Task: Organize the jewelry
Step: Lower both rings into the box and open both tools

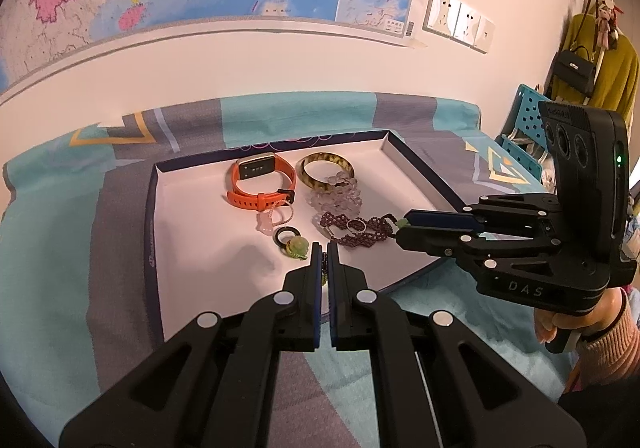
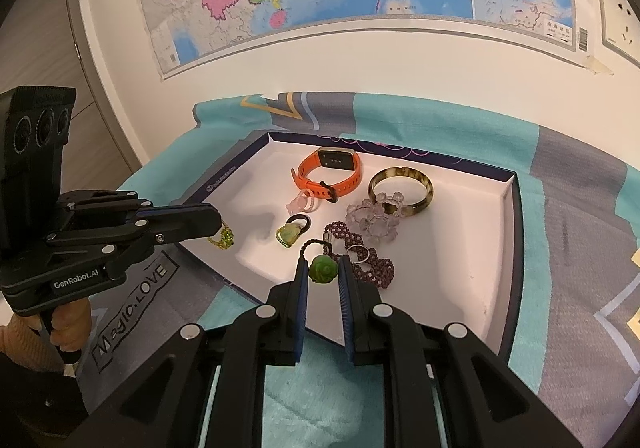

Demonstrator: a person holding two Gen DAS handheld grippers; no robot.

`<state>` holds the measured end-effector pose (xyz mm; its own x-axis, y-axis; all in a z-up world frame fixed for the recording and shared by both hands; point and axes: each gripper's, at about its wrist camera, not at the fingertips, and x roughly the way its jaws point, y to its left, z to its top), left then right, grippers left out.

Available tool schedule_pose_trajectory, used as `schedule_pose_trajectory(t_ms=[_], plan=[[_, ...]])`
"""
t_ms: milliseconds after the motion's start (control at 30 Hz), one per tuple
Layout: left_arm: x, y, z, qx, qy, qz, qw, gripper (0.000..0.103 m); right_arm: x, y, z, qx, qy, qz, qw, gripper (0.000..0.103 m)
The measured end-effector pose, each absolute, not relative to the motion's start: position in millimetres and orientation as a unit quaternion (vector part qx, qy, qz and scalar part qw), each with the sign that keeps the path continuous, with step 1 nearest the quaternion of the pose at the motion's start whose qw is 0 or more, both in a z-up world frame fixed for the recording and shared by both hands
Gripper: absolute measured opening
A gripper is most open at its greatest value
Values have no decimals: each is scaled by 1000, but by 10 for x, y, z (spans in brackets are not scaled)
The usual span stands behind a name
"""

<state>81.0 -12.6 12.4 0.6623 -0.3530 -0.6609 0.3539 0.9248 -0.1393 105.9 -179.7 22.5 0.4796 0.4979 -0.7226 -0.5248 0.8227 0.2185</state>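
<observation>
In left wrist view: left gripper (image 1: 325,248) was pinched on a yellow-green beaded piece (image 1: 325,268); the watch (image 1: 260,183) and bangle (image 1: 326,171) lay far in the tray (image 1: 160,248).
In right wrist view: right gripper (image 2: 323,268) was clamped on a green rose bead (image 2: 323,268) over the tray's near edge.
Left to do: both held pieces seemed unplaced.
</observation>
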Motion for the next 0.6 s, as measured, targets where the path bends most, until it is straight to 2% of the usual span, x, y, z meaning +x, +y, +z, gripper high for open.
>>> schedule_pose_trajectory(t_ms=[600], plan=[[1041,-148,-45,-5,388,-185,903,3,1235,-1699,83,-27,434,290,852,14]])
